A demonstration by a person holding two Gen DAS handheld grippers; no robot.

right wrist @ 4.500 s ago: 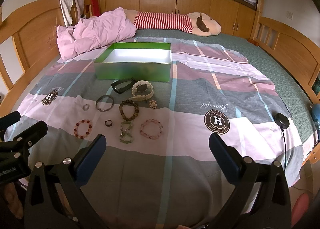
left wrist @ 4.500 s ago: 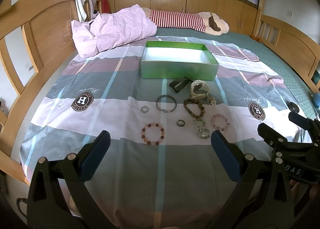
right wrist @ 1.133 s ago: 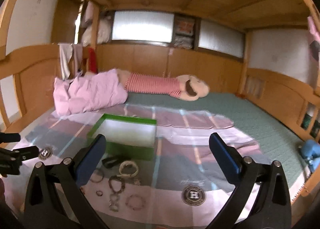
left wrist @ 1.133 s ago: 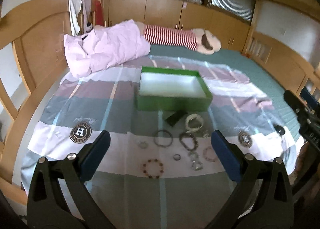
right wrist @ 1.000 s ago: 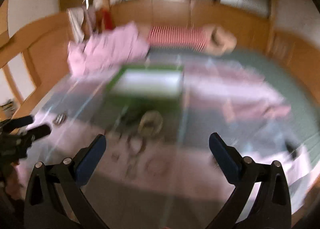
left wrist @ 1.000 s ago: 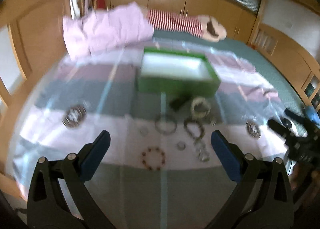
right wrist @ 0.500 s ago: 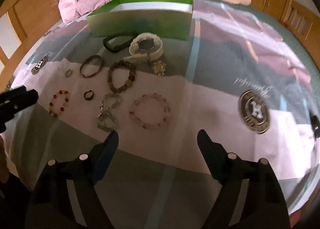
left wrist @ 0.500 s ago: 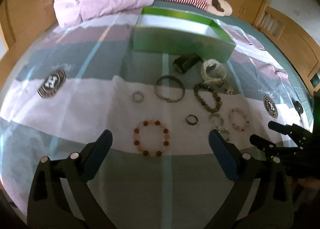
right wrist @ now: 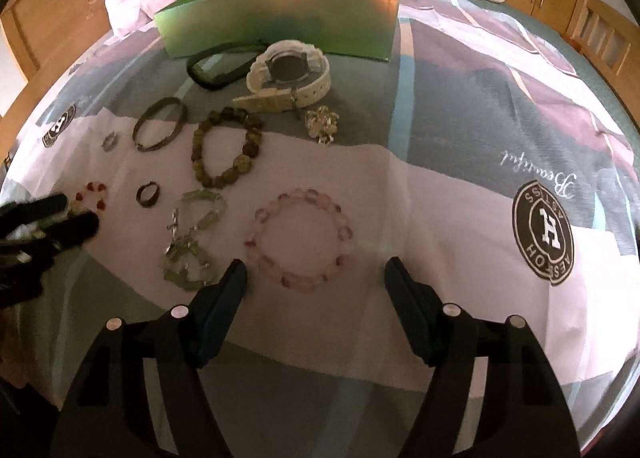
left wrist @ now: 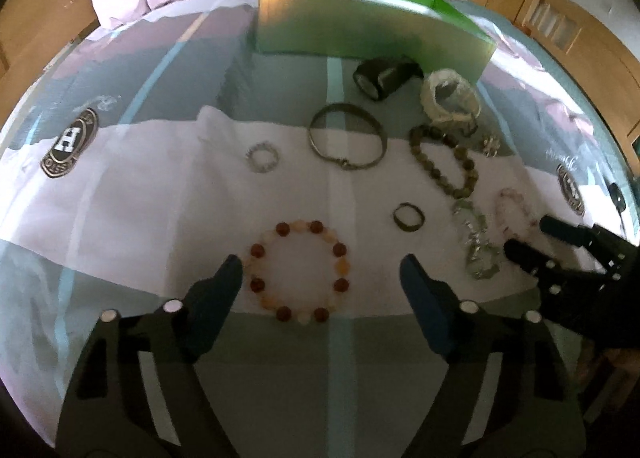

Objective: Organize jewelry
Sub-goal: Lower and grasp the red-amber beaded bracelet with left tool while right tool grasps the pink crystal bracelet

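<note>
While both gape, left claw (left wrist: 320, 274) straddles red bracelet (left wrist: 299, 271), right claw (right wrist: 315, 278) nears pink bracelet (right wrist: 301, 241).

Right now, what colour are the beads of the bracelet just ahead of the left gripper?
Dark red and pale orange-cream, mixed around the beaded bracelet; clearest in the left wrist view.

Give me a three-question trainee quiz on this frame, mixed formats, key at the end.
1. True or false: the left gripper is shut on the red-and-cream bead bracelet.
2. Which bracelet lies just ahead of the open right gripper? A) pink bead bracelet B) olive bead bracelet C) metal bangle
3. Fill in: the white watch lies on the bedspread just in front of the ____ box.

Key: 1 false, it is open with the bracelet lying between its fingers; 2 A; 3 green.
</note>
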